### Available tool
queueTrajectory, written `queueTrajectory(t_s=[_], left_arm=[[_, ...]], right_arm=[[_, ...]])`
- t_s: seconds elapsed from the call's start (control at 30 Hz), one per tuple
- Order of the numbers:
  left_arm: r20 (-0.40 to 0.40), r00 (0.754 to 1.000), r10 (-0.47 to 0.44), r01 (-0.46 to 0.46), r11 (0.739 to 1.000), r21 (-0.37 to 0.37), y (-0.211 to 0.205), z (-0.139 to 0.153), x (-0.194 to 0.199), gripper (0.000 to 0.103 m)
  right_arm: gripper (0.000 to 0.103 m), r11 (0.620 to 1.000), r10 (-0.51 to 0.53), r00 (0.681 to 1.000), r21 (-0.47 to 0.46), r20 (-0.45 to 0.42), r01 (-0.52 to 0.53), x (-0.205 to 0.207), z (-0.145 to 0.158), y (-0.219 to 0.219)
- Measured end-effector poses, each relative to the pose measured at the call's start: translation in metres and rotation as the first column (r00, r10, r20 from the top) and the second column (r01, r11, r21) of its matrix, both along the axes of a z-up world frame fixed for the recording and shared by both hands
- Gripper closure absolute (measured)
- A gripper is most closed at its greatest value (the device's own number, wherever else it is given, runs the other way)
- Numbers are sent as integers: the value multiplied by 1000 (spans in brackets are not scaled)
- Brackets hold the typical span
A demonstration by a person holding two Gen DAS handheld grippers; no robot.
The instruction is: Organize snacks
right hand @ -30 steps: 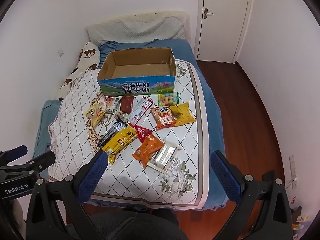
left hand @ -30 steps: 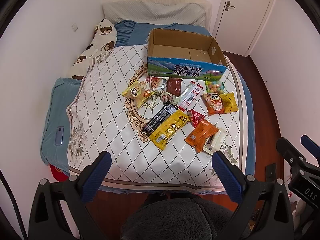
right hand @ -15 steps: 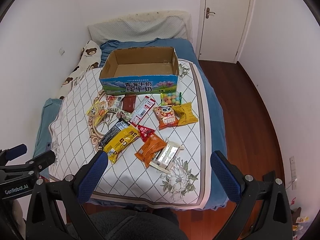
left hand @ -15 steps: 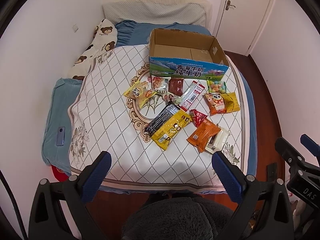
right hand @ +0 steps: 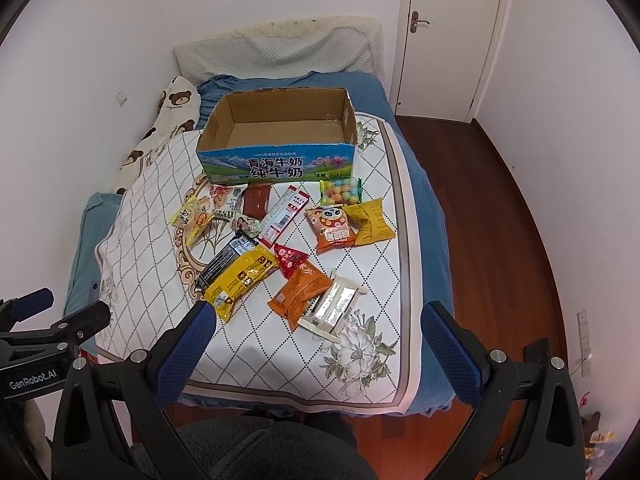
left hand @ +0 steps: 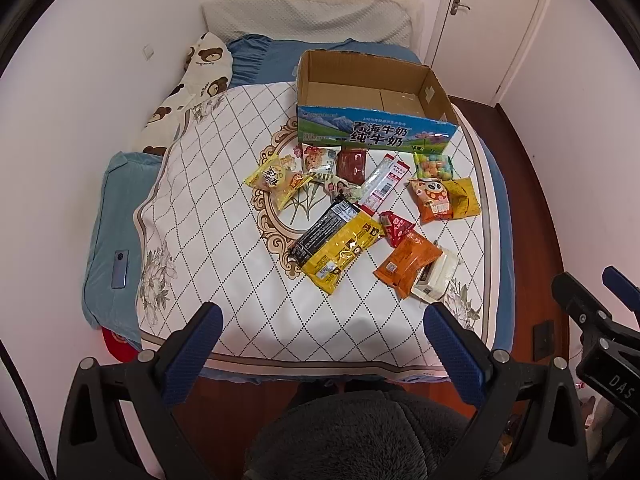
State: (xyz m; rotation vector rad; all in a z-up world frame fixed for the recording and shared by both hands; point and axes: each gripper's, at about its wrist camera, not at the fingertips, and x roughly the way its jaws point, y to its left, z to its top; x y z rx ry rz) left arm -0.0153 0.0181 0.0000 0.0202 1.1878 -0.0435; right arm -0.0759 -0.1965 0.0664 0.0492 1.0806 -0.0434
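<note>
An empty cardboard box (left hand: 372, 92) (right hand: 280, 128) with a blue printed front stands on the bed's far half. Several snack packets lie scattered in front of it: a long yellow packet (left hand: 340, 250) (right hand: 240, 276), an orange packet (left hand: 406, 262) (right hand: 300, 294), a white wafer pack (left hand: 436, 274) (right hand: 336, 308), a panda packet (left hand: 434, 200) (right hand: 334, 226) and a bag of coloured balls (left hand: 432, 166) (right hand: 340, 192). My left gripper (left hand: 322, 326) and right gripper (right hand: 318, 320) both hover open at the foot of the bed, holding nothing, well short of the snacks.
The snacks rest on a white quilted cover (left hand: 224, 216) over a blue bed. A bear-print pillow (left hand: 192, 84) lies along the left wall and a phone (left hand: 119, 263) sits on the blue edge. Wooden floor (right hand: 500, 208) and a closed door (right hand: 448, 32) are at the right.
Both grippers have drifted slightly toward the bed, so the snacks and box sit a little lower and nearer in both views. Nothing was picked up.
</note>
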Motion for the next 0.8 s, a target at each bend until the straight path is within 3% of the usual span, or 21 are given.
queueTrajectory(t_s=[0.8], left_arm=[[12,1000,-2,2,1000,5,-6,3,5,0]], right_arm=[[0,1000,-27,999,1,21,27,1,7,-8]])
